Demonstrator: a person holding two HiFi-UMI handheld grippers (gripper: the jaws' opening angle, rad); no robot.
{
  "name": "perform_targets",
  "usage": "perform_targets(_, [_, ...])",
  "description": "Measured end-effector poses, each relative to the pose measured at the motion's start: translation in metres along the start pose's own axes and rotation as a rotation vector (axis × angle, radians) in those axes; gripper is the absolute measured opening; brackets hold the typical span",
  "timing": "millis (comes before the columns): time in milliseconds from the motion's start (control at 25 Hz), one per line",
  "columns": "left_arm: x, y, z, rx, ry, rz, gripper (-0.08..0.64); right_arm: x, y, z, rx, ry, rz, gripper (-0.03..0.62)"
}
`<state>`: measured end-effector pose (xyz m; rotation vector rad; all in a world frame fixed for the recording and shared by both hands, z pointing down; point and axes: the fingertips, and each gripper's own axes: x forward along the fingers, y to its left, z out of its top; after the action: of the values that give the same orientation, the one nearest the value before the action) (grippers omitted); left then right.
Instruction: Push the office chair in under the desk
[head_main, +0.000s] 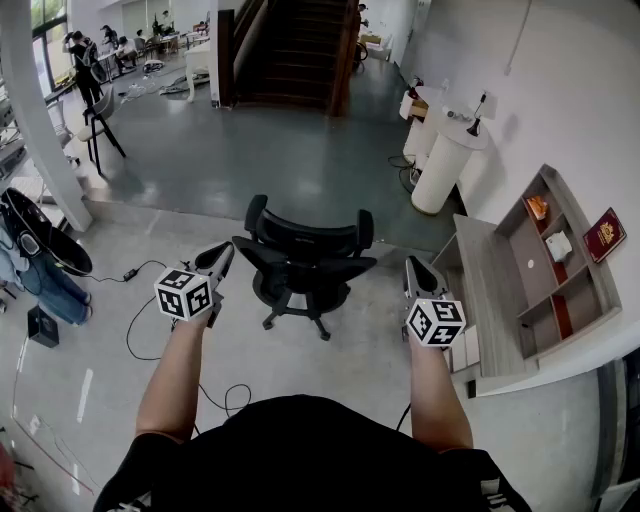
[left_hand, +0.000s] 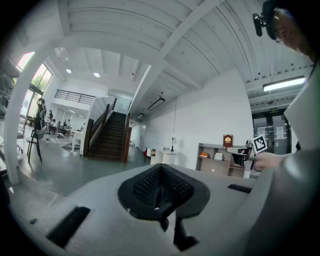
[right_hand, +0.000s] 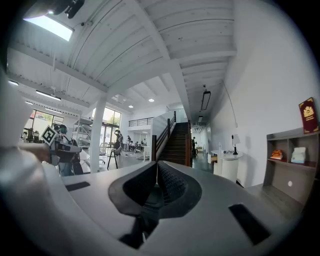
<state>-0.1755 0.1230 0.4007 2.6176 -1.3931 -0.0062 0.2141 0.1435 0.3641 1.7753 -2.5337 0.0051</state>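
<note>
the step in hand is the approach: nothing touches the office chair (head_main: 305, 262) yet. it stands on the open floor straight ahead of the person, left of the pale wooden desk (head_main: 492, 300) that runs along the right-hand wall, and it is clearly not under it. the left gripper (head_main: 224, 254) is held just beside the chair's left side and the right gripper (head_main: 413, 266) just off its right, between chair and desk, both pointing level and forward. each gripper's own view shows its ribbed pads pressed together with nothing between them, so the left gripper (left_hand: 159, 172) and the right gripper (right_hand: 156, 170) are both empty. that suits pushing rather than grasping. the desk carries a shelf unit (head_main: 560, 262) with a red book (head_main: 604, 235) leaning at its end, and the space beneath looks free, though little of it shows. the next move probably calls for bringing the closed tips against the backrest or an armrest and rolling the chair rightward toward the desk opening. the seat may swivel under a one-sided push, so pressure from both grippers would likely keep it straight.
</note>
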Motion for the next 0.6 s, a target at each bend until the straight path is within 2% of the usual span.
perform_targets(280, [0.008, -0.016, 0.008, 0.006, -0.02, -0.003, 0.018, -0.01, -0.009, -0.008, 0.007, -0.006, 0.028, 0.016])
perform_targets(600, [0.017, -0.037, 0.004, 0.036, 0.008, 0.003, 0.018, -0.016, -0.024, -0.012, 0.036, -0.009, 0.035, 0.017])
